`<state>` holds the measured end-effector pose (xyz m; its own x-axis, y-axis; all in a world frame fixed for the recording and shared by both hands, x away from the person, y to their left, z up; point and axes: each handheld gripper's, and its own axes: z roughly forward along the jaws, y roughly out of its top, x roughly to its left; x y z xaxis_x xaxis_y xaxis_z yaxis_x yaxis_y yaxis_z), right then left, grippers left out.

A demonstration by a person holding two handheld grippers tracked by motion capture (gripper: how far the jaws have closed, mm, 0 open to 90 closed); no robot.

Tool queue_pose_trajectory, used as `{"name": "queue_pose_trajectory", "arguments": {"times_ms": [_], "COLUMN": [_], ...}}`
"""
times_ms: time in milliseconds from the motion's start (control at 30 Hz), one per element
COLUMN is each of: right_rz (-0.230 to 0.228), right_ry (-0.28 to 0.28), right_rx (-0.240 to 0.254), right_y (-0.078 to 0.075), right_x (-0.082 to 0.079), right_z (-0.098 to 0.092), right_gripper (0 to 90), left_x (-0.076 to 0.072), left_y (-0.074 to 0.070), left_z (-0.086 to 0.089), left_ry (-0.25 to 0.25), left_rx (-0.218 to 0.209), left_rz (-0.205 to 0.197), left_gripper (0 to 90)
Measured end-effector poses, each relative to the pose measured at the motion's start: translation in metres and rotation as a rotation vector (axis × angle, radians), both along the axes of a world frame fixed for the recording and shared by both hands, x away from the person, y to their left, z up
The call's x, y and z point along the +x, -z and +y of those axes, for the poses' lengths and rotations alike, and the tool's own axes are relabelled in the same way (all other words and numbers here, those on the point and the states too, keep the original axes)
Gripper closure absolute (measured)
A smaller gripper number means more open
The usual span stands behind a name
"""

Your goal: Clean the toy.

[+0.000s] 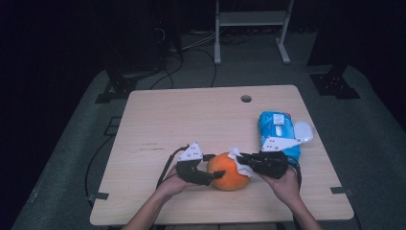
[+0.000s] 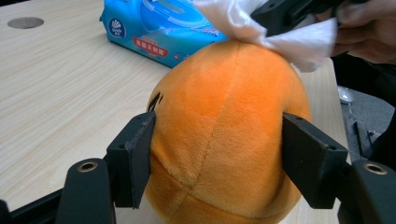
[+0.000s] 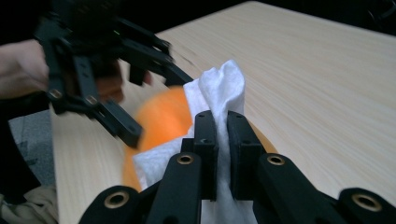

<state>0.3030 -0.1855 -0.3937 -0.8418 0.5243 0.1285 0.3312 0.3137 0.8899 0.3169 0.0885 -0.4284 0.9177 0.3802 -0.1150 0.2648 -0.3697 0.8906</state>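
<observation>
A round orange plush ball (image 1: 231, 173) sits near the table's front edge. My left gripper (image 1: 215, 166) has one jaw on each side of it and both pads press into the fur; in the left gripper view the ball (image 2: 229, 126) bulges between the pads (image 2: 134, 158). My right gripper (image 1: 242, 158) comes in from the right, shut on a crumpled white wipe (image 1: 238, 160) that lies against the ball's upper right. In the right gripper view the wipe (image 3: 219, 91) stands pinched between that gripper's (image 3: 222, 135) jaws. Behind it are the ball (image 3: 161, 119) and the left gripper (image 3: 144, 88).
A blue pack of wet wipes (image 1: 276, 130) lies on the wooden table (image 1: 191, 120) just behind my right hand, with a white rounded object (image 1: 303, 131) at its right side. A round cable hole (image 1: 246, 98) is near the far edge. A white frame (image 1: 251, 19) stands beyond the table.
</observation>
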Motion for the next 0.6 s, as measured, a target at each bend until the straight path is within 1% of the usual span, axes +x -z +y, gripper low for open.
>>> {"name": "queue_pose_trajectory", "arguments": {"times_ms": [67, 100, 200, 267, 333, 367, 433, 533, 600], "right_rz": [-0.015, -0.018, 0.002, 0.012, 0.011, 0.012, 0.02, 0.043, 0.047], "right_ry": [-0.01, -0.01, -0.005, -0.001, 0.007, 0.013, 0.022, 0.037, 0.057], "right_rx": [-0.016, -0.026, -0.019, -0.02, -0.025, -0.026, -0.024, -0.015, -0.011], "right_y": [-0.001, -0.001, 0.004, 0.007, 0.008, 0.008, 0.008, 0.011, 0.012], "right_x": [-0.002, -0.002, 0.001, 0.002, 0.001, 0.0, 0.0, 0.0, 0.0], "right_z": [0.006, 0.007, 0.002, -0.003, -0.007, -0.011, -0.017, -0.028, -0.036], "right_gripper": [82.7, 82.7, 82.8, 82.8, 82.8, 82.8, 82.8, 82.7, 82.7], "left_x": [-0.001, -0.001, -0.003, -0.004, -0.004, -0.004, -0.001, 0.006, 0.01], "left_y": [-0.001, -0.001, -0.001, -0.002, -0.002, -0.002, 0.0, 0.006, 0.01], "left_z": [-0.001, -0.001, -0.003, -0.005, -0.005, -0.004, -0.004, -0.006, -0.01], "left_ry": [0.003, 0.007, 0.029, 0.047, 0.06, 0.059, 0.066, 0.096, 0.127], "left_rx": [0.006, -0.001, -0.016, -0.023, -0.027, -0.029, -0.04, -0.071, -0.058], "left_rz": [-0.005, -0.003, -0.005, -0.023, -0.051, -0.055, -0.063, -0.055, -0.047], "left_gripper": [29.9, 29.5, 25.1, 20.5, 17.0, 14.0, 11.8, 10.1, 9.5]}}
